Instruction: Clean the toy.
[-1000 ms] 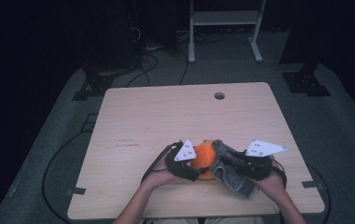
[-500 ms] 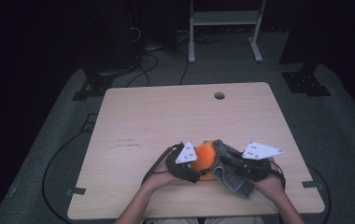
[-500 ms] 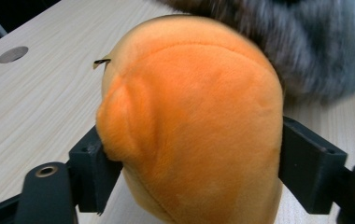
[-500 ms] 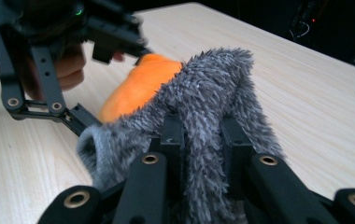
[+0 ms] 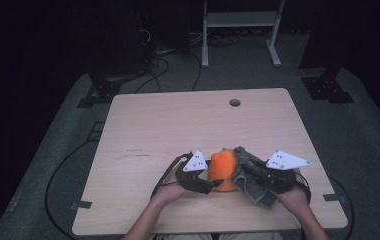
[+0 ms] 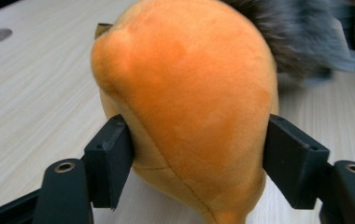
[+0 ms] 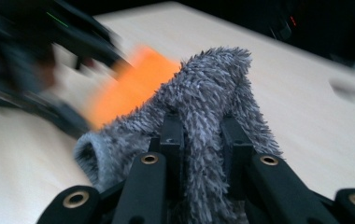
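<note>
The left gripper (image 6: 199,154) has the orange plush toy (image 6: 189,102) between its jaws, one black pad against each flank of the soft body. The jaws have just been closing with the toy between them, and in the left gripper view both pads now press into the plush, so I read this as a grasp on the toy. The right gripper (image 7: 202,135) is clenched on a fold of the grey fuzzy fabric (image 7: 203,93), pinched tight between its two jaws.

In the high view the toy (image 5: 222,170) sits on the counter (image 5: 178,125) near its front edge, a little right of the middle, directly between the two grippers. The left gripper (image 5: 209,186) comes at it from the left; the right gripper (image 5: 245,170) holds the grey fabric (image 5: 250,180) against the toy's right side, touching it and draped toward the front edge.

The relation that matters is that toy and fabric lie side by side along a line running left to right, parallel to the front edge, with one gripper at each end. Judging from this, the work is either drawing the fabric over the toy or pulling it off, and either way the coming move runs along that line, the left gripper anchoring the toy while the right one moves the fabric.
</note>
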The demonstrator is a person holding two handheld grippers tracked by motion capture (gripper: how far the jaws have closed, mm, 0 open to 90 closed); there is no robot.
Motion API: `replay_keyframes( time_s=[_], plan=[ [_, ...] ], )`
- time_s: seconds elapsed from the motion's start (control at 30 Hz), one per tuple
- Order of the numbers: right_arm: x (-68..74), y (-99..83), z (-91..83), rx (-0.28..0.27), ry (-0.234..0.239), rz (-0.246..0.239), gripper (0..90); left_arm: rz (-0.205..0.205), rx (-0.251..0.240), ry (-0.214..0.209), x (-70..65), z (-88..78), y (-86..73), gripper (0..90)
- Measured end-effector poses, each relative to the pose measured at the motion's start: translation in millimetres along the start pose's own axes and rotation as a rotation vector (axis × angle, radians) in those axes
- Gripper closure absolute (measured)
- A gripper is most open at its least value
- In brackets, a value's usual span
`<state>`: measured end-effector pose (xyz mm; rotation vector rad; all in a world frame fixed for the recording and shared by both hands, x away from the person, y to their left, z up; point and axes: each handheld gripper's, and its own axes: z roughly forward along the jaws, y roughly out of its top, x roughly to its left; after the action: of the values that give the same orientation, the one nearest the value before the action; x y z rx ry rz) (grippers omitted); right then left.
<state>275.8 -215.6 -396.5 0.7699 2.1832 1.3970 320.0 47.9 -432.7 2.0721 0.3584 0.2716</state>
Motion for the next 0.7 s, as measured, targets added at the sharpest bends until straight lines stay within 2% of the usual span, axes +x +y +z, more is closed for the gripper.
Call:
replay_keyframes(
  time_s=[0.07, 0.13, 0.17, 0.23, 0.3, 0.4, 0.5, 0.6, 0.7],
  plan=[
    [14.9, 9.8, 1.5, -0.010, 0.022, -0.051, 73.4, 0.020, 0.005, 0.006, -4.7, 0.9, 4.8, 31.3],
    [22.5, 10.3, 6.9, 0.023, 0.006, -0.093, 73.4, 0.025, 0.024, 0.012, -6.7, 1.6, 6.6, 31.2],
    [21.6, 7.3, 9.1, 0.034, 0.002, -0.101, 73.4, 0.024, 0.025, 0.010, -6.6, 2.0, 6.1, 31.1],
    [14.7, 1.1, 10.0, 0.038, -0.001, -0.079, 73.4, 0.009, 0.014, 0.007, -4.7, 2.4, 4.1, 31.1],
    [6.8, -2.9, 8.6, 0.068, -0.051, -0.082, 73.1, -0.014, 0.008, 0.003, -2.3, 2.5, 2.5, 30.8],
    [-1.9, -6.9, 5.1, 0.085, -0.089, -0.055, 73.1, -0.015, -0.001, 0.003, -3.2, 3.9, 0.6, 29.8],
    [9.1, 2.1, 2.3, 0.059, -0.062, -0.084, 73.4, 0.008, -0.006, 0.013, -6.9, 5.1, 2.7, 29.5],
    [30.3, 14.7, 6.8, 0.055, -0.030, -0.157, 73.8, 0.062, -0.003, 0.024, -13.7, 6.3, 6.1, 29.5],
    [37.1, 16.4, 13.8, 0.072, -0.026, -0.188, 74.1, 0.064, 0.006, 0.027, -14.8, 5.7, 6.1, 29.5]
  ],
)
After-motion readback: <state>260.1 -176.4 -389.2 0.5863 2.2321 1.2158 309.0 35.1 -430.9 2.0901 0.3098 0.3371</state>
